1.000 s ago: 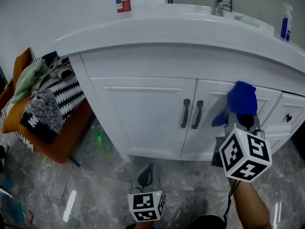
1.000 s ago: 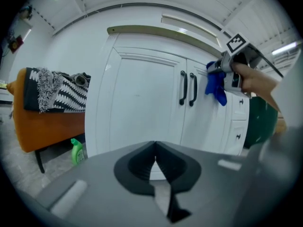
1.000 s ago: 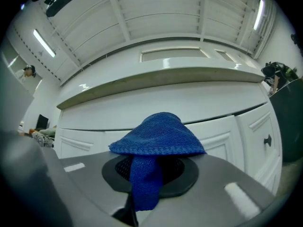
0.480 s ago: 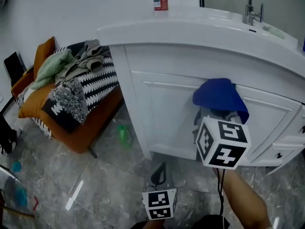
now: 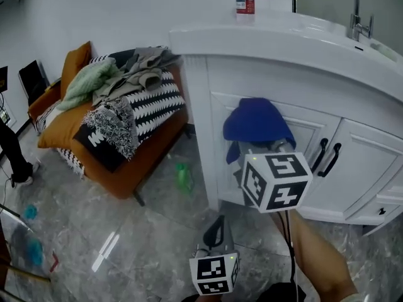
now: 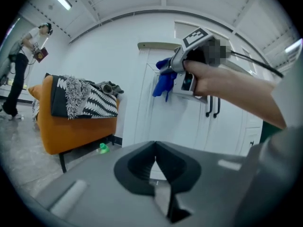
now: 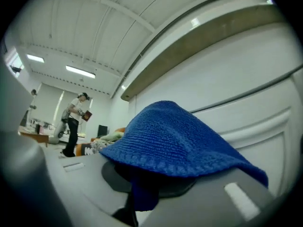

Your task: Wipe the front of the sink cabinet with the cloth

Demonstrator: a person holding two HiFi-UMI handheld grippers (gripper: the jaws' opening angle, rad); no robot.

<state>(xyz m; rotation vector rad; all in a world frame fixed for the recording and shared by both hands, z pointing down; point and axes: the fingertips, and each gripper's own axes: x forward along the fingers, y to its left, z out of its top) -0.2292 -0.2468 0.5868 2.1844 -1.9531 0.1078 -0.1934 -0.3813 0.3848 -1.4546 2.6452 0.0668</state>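
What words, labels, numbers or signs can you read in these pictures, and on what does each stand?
None reads clearly.
Bottle label, on the countertop: red and white print, too small to read.
Black cloth on the sofa: white mark, too blurred to read.
Marker cubes: square patterns only, no words.

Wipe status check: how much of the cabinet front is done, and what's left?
Done: cannot be told; no wipe marks show on the sink cabinet. In hand: the right tongs are shut on the blue cloth, held high against the left door. The left tongs are shut, empty, low over the floor. Left, probably: the right door.
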